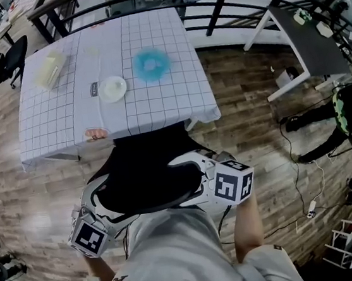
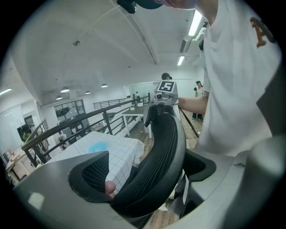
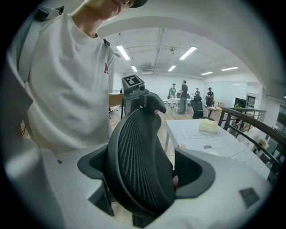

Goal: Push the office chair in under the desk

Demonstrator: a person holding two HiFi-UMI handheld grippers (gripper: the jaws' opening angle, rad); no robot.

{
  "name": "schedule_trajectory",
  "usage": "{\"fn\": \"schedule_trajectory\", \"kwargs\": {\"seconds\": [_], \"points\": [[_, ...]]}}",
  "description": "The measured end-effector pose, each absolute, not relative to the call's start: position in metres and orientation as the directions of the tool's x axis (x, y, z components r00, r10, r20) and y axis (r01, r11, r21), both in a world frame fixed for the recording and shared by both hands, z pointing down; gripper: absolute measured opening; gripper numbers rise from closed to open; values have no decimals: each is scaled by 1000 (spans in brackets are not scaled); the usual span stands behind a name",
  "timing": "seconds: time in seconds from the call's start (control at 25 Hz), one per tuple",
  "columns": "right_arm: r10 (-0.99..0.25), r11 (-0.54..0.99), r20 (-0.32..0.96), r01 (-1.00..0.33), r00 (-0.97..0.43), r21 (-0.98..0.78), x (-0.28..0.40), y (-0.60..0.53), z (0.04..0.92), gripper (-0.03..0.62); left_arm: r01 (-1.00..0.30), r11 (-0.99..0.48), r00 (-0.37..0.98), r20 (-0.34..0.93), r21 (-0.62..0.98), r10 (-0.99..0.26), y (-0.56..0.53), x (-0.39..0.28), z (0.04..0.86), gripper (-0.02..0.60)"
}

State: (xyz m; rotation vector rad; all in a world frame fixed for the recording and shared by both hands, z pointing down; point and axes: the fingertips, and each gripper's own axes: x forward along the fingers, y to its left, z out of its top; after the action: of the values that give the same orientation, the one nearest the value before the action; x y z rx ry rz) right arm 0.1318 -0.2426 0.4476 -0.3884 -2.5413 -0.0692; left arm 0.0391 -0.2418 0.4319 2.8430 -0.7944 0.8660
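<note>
Jaws of our left gripper (image 2: 145,172) are closed on the back of the office chair (image 1: 146,178), and our right gripper (image 3: 145,169) grips it too. Ahead of both grippers, the chair reaches the near edge of the desk (image 1: 159,107).

Centre: chair backrest (image 1: 143,172) blocks desk (image 1: 54,129) near edge. Wood floor (image 1: 249,115) open either side of chair; cable (image 1: 311,207) and side table (image 1: 307,41) stand right.

desk (image 1: 169,35) | checked cloth (image 1: 48,139) | white plate (image 1: 113,88) | blue round thing (image 1: 151,64) | pale box (image 1: 50,68) | floor (image 1: 253,95): wood planks
</note>
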Motion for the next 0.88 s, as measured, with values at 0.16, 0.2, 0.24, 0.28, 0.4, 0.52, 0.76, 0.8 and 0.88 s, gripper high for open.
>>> {"fn": "schedule_trajectory", "kwargs": {"seconds": [0.16, 0.2, 0.24, 0.28, 0.4, 0.52, 0.76, 0.8, 0.88], "points": [[248, 961, 546, 275, -800, -33, 129, -250, 448, 434, -472, -877, 733, 515, -83, -444, -248, 38, 436, 500], [244, 962, 547, 271, -801, -33, 129, -252, 448, 434, -469, -879, 733, 517, -85, -442, -251, 37, 435, 500], [241, 963, 548, 267, -801, -33, 128, -254, 448, 434, -464, -881, 737, 515, -85, -438, -253, 37, 435, 500], [239, 964, 550, 264, -800, -35, 128, -256, 448, 434, -459, -884, 741, 512, -84, -434, -254, 37, 436, 500], [231, 966, 556, 254, -799, -37, 127, -261, 448, 436, -452, -888, 747, 509, -83, -428, -260, 36, 435, 500], [225, 969, 559, 244, -798, -41, 127, -266, 448, 436, -439, -895, 753, 509, -86, -418, -266, 36, 435, 500], [224, 970, 566, 238, -794, -51, 126, -273, 450, 436, -434, -897, 761, 497, -89, -418, -276, 36, 433, 500], [226, 970, 566, 238, -793, -53, 126, -274, 449, 437, -433, -897, 762, 496, -89, -417, -277, 36, 433, 500], [230, 969, 568, 240, -790, -57, 127, -277, 449, 436, -432, -897, 763, 494, -89, -417, -280, 37, 433, 500]]}}
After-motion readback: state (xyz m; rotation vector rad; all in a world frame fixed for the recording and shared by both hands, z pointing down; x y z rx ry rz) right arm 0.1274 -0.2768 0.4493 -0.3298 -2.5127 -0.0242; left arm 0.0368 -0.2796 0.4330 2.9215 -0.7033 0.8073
